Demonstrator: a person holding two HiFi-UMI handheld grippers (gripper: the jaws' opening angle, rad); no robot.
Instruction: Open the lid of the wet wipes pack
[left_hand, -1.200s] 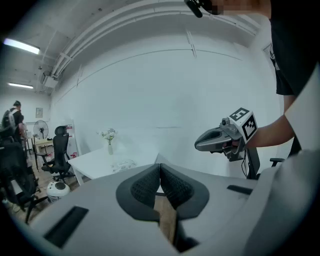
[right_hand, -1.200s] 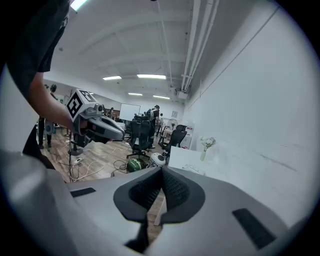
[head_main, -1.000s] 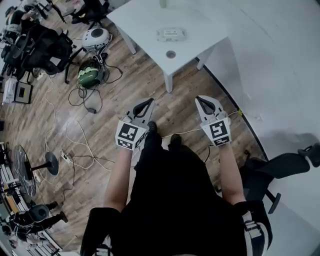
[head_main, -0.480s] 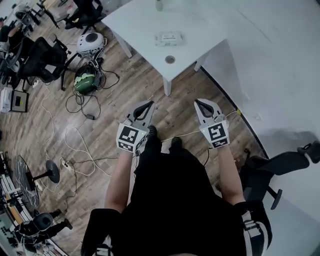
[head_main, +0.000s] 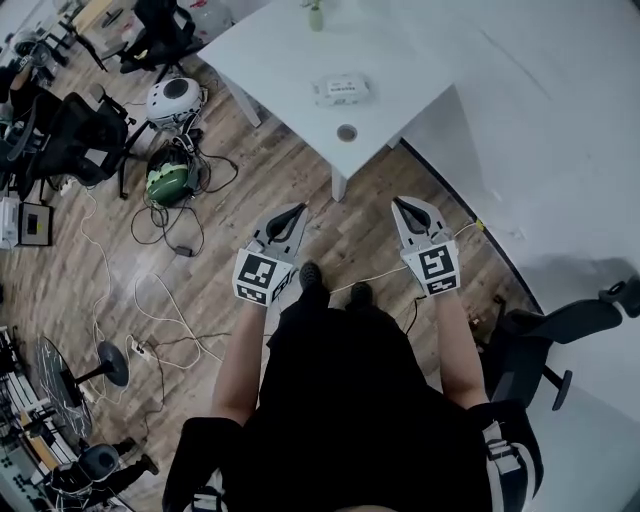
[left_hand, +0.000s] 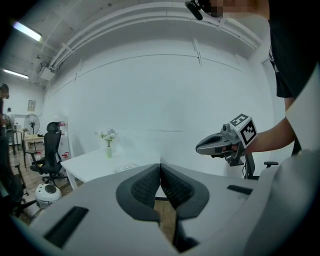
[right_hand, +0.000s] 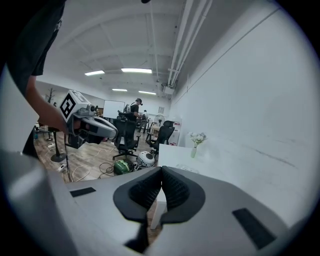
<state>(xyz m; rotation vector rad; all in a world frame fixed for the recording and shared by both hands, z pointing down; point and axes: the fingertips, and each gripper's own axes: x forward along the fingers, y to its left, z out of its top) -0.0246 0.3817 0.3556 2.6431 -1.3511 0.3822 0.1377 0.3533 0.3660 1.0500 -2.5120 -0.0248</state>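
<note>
Ceiling light strips (right_hand: 136, 70) light the room brightly and evenly (they glare a little in the right gripper view), and the white wall (head_main: 560, 100) and white table (head_main: 280, 60) throw the light back, so shadows are faint and soft-edged. All three views bend strongly toward their edges, and both gripper views close into dark corners. Up close the left gripper (left_hand: 160, 166) and right gripper (right_hand: 161, 170) look slightly soft; the head view is sharp.

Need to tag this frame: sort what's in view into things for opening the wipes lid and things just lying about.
For the job: wet wipes pack, white table, left claw, right claw, both shut and empty.
Lying about: flower vase, green device, office chair, floor fan.
</note>
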